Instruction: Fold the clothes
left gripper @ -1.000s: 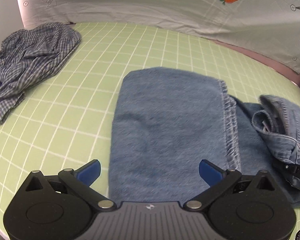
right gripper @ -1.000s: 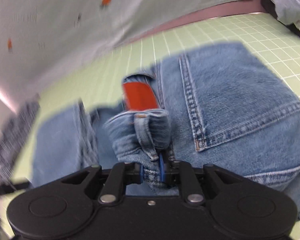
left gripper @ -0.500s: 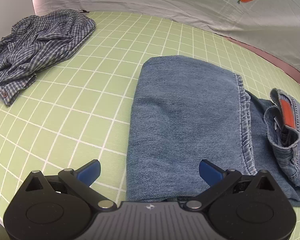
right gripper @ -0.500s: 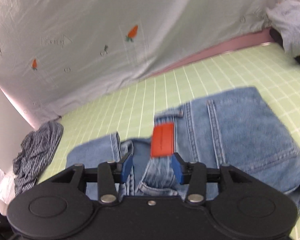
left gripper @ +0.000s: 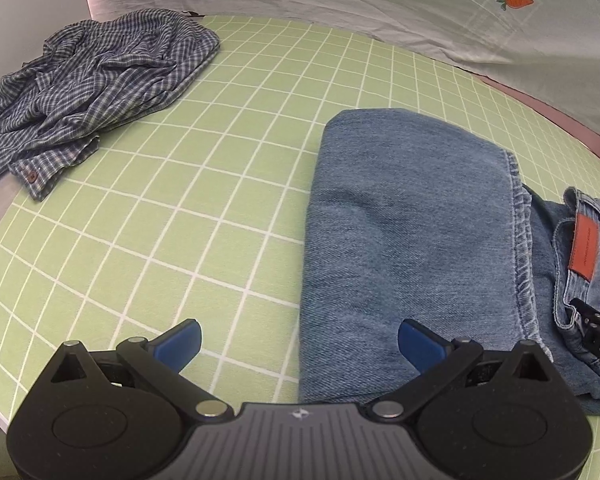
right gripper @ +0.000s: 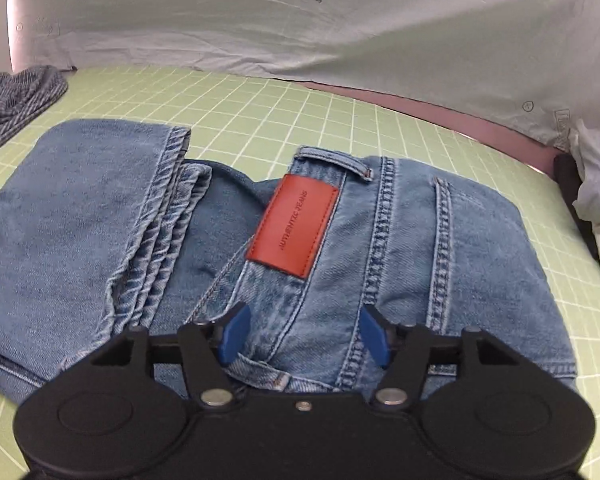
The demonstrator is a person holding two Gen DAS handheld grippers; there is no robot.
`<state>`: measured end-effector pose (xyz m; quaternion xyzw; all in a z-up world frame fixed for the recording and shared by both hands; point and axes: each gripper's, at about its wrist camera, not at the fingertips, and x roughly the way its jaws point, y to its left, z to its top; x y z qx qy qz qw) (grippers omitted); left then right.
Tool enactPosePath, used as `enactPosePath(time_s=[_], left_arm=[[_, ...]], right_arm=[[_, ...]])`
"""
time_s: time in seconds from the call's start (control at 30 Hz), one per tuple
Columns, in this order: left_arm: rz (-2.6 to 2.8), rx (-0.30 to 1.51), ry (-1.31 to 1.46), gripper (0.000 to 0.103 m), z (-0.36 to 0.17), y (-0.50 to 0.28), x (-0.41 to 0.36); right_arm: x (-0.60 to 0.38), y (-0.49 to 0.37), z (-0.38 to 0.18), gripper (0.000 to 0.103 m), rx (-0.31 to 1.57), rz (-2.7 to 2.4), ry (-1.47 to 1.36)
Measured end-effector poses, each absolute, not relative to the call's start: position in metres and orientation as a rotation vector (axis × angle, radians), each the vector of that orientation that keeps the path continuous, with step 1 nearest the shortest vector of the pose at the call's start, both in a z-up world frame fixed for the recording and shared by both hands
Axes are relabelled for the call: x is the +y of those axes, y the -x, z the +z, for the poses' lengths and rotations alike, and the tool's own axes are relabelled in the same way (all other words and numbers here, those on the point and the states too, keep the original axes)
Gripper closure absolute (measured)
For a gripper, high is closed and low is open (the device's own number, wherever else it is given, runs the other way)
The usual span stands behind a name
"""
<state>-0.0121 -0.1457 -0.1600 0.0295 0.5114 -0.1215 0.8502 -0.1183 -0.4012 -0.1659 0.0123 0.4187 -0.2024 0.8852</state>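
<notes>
The jeans [right gripper: 400, 240] lie folded on the green grid mat [left gripper: 180, 208] that covers the bench, near its far edge where a pale sheet with carrot prints [right gripper: 300, 20] hangs. The leg part is folded over on the left side, and its stitched hems [right gripper: 160, 240] lie just beside the waistband. An orange leather patch [right gripper: 294, 226] sits on the waistband, under a belt loop, and the back pocket seams are on the right part.

The right tool [right gripper: 303, 334] has its blue fingers apart and holds nothing; it hovers low over the waistband, one finger on each side of the band below the patch. Whether the fingers touch the denim, I cannot tell.

The left tool [left gripper: 299, 340] is also wide open and empty. Its right finger is above the folded leg part, and its left finger is above the bare mat.

A crumpled checked shirt [left gripper: 88, 92] lies in the far left corner of the bench, well apart from the jeans.
</notes>
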Motion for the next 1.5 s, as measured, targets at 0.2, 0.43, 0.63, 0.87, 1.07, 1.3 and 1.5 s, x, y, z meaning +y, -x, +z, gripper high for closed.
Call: enactPosePath(time_s=[0.2,0.43,0.63,0.87,1.07,1.3,1.5], left_arm=[[-0.257,1.078,-0.060,0.000,-0.164,0.004,-0.143],[-0.262,1.094,-0.058,0.000,-0.171,-0.004,-0.147],[-0.282,1.104,-0.080,0.000,-0.176,-0.007,-0.156],[-0.317,1.124,-0.013,0.009,-0.179,-0.012,-0.160],[-0.389,1.116,0.056,0.085,-0.166,-0.006,-0.171],[-0.482,1.002,0.145,0.090,-0.117,0.017,-0.202],[-0.673,0.924,0.208,0.090,-0.080,0.055,-0.279]], right_arm=[[-0.421,0.125,-0.149,0.000,0.843,-0.424,-0.190],[-0.421,0.148,-0.133,0.000,0.770,-0.531,-0.193],[-0.432,0.168,-0.137,0.000,0.790,-0.594,-0.223],[-0.445,0.194,-0.141,0.000,0.807,-0.650,-0.242],[-0.462,0.215,-0.143,0.000,0.816,-0.692,-0.258],[-0.489,0.234,-0.147,0.000,0.815,-0.697,-0.279],[-0.521,0.249,-0.149,0.000,0.803,-0.678,-0.284]])
